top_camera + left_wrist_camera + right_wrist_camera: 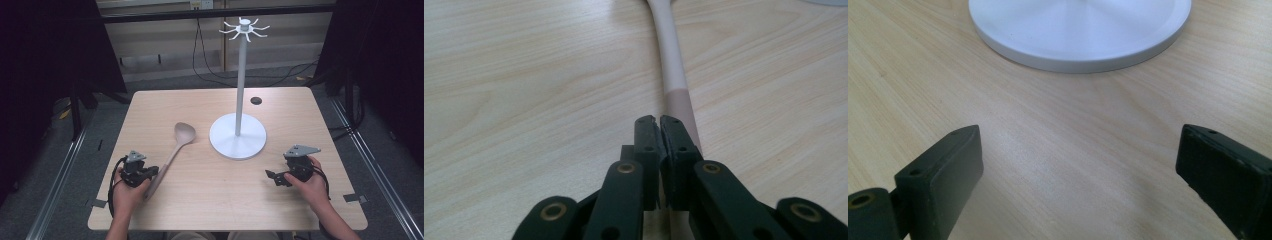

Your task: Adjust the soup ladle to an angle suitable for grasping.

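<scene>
Left gripper [659,122]: black jaws pressed together with no gap, tips lying over the darker end of the pale wooden spoon's [672,75] handle; whether the handle is actually pinched between them cannot be told, since it seems to pass beneath and to the right of the tips. In the high view this gripper [152,173] sits lower left, at the handle end; the spoon [176,147] lies flat on the light wooden table [200,200], bowl pointing up-right toward the white hook stand [238,136]. Right gripper [1080,175]: jaws spread wide, nothing between them, bare tabletop ahead and the stand's round white base [1080,30] at the frame's top. Judgement: early stage, spoon not lifted; picking up and hanging on the hooks at top centre remain.
</scene>
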